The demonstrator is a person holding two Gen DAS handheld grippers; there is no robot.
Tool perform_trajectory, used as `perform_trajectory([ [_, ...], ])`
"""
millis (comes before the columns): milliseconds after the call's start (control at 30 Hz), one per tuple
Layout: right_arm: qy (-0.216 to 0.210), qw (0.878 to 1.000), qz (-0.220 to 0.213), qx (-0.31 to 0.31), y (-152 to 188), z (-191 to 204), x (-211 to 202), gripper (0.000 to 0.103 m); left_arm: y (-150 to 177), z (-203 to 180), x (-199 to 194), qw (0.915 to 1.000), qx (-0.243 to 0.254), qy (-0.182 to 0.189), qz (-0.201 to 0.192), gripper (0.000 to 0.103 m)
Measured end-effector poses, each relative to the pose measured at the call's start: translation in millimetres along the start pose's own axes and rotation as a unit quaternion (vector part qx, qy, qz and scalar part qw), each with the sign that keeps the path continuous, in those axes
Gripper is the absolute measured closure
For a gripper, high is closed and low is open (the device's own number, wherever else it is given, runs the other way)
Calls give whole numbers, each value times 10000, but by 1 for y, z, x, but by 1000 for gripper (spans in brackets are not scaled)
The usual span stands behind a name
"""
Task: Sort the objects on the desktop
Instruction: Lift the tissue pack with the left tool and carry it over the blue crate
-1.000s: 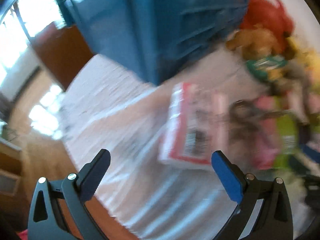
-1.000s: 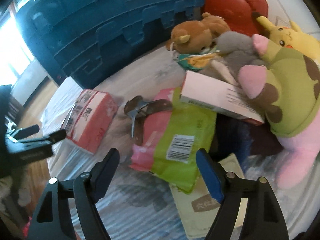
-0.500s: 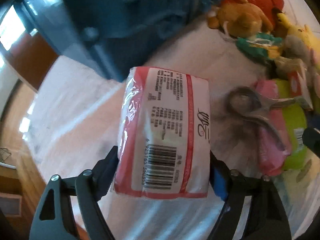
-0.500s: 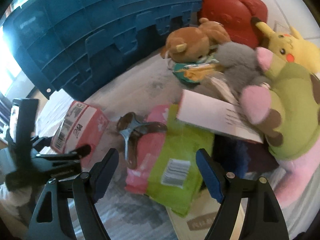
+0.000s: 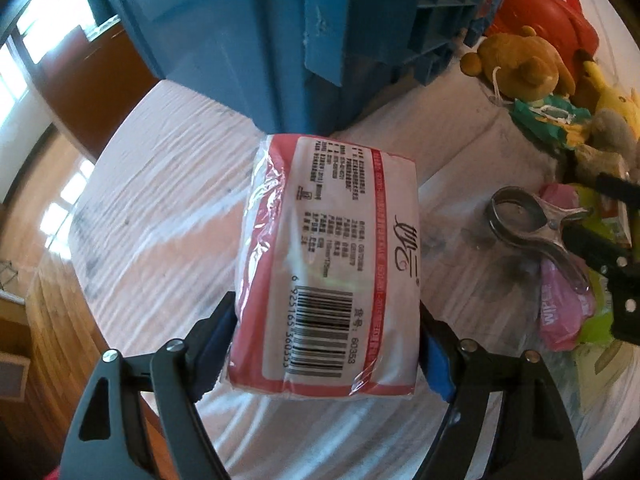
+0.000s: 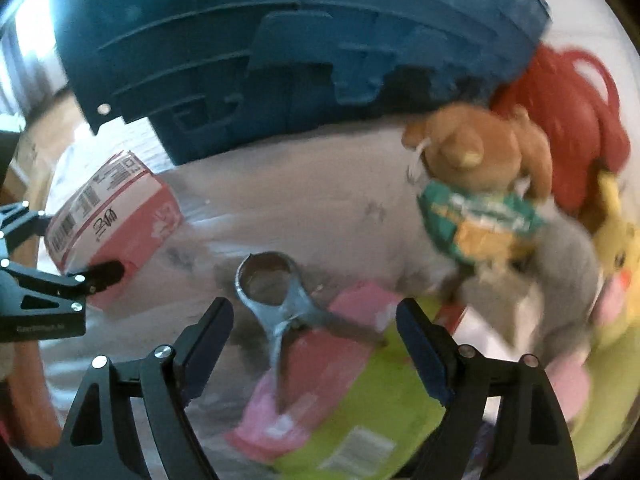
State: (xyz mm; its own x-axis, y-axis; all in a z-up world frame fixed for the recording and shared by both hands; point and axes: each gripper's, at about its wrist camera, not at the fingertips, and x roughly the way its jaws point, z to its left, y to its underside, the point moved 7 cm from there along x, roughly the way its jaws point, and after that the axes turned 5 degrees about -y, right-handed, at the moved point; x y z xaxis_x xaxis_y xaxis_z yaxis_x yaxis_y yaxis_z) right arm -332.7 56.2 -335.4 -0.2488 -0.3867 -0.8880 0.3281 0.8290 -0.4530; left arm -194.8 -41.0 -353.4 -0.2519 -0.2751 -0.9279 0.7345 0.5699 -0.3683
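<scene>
My left gripper point(image 5: 326, 344) is shut on a red and white tissue pack point(image 5: 332, 264), its fingers pressing both sides near the barcode end. The pack also shows at the left of the right wrist view point(image 6: 112, 216), with the left gripper's fingertip point(image 6: 108, 272) against it. My right gripper point(image 6: 316, 340) is open and empty, with a large metal clip point(image 6: 280, 296) lying between its fingers. The clip rests partly on a pink and green wipes packet point(image 6: 332, 384). In the left wrist view the clip point(image 5: 536, 228) lies to the right of the pack.
A big blue crate point(image 6: 280, 48) stands at the back of the white-covered table point(image 5: 160, 216). At the right lie a brown plush bear point(image 6: 480, 152), a red bag point(image 6: 568, 120), a green snack bag point(image 6: 476, 216), a grey plush point(image 6: 560, 272) and a yellow plush point(image 6: 616, 240). The table edge and wooden floor point(image 5: 44, 308) are at left.
My left gripper came up to the tissue pack and shut on it. My right gripper moved forward and left, so the metal clip now lies between its open fingers.
</scene>
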Motion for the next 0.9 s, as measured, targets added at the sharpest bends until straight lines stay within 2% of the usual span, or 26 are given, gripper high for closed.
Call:
perform_trajectory([
  [233, -360, 9966, 290, -688, 3, 8, 23, 19, 11, -14, -2, 9982, -584, -114, 15, 23],
  [300, -465, 9944, 377, -872, 5, 10, 30, 29, 12, -17, -2, 9974, -698, -165, 15, 23],
  [333, -518, 9931, 421, -963, 5, 11, 33, 45, 12, -19, -2, 9970, -745, -186, 18, 23],
  [367, -570, 9917, 464, -1055, 6, 12, 37, 54, 12, -21, -2, 9968, -767, -213, 18, 23],
  [533, -809, 9842, 641, -1439, 10, 17, 52, 58, 12, -28, 1, 9963, -789, -352, 5, 22],
  [733, -821, 9885, 454, -1187, 12, 13, 52, 61, 14, -27, -7, 9963, -809, -275, -55, 24],
  [767, -819, 9894, 410, -1126, 12, 12, 49, 64, 14, -26, -12, 9964, -801, -262, -97, 24],
  [900, -767, 9928, 194, -895, 14, 8, 21, 64, 12, -25, -31, 9965, -766, -208, -265, 24],
])
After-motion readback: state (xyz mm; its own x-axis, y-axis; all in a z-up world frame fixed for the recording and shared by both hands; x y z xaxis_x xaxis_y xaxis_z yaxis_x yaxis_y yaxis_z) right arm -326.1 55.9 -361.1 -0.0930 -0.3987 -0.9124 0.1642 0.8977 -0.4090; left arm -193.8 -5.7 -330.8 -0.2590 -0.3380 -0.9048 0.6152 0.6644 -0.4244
